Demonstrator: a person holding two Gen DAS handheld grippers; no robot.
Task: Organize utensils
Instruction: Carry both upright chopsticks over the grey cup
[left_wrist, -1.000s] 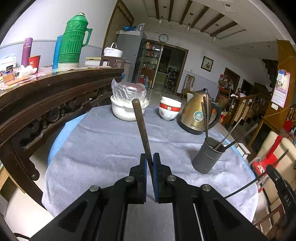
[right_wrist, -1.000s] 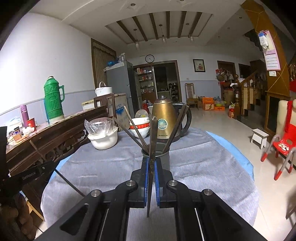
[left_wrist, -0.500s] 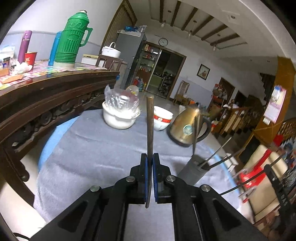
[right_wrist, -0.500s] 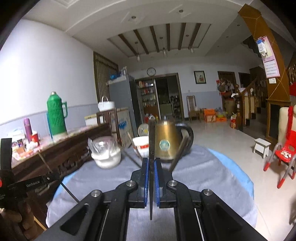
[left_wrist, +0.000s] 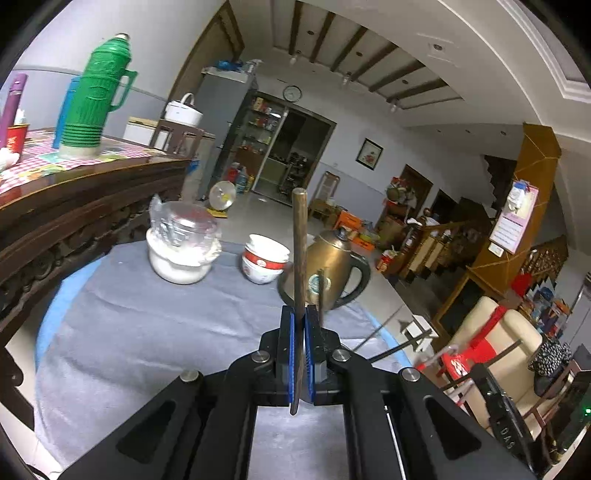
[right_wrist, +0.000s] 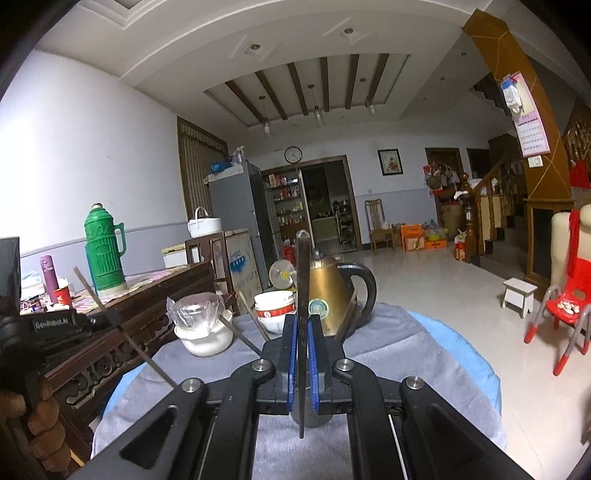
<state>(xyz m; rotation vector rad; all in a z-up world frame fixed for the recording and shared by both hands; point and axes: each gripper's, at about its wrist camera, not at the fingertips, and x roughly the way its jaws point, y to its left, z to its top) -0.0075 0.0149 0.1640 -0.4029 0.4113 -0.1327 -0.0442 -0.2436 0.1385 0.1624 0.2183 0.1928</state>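
My left gripper is shut on a dark chopstick that stands upright above the grey-clothed round table. My right gripper is shut on a second dark chopstick, also upright. Just below the right fingers shows a sliver of the grey utensil holder. Other chopsticks fan out of it on both sides. In the left wrist view the holder is hidden behind the gripper; only slanting chopsticks show. The left gripper's body appears at the left edge of the right wrist view.
At the table's far side stand a brass kettle, stacked red-and-white bowls and a white pot under plastic wrap. A carved wooden sideboard with a green thermos flanks the left. Chairs stand to the right.
Both grippers rose with their chopsticks still clamped. The holder slid down behind the fingers in both views. The left chopstick went from leaning left to upright.
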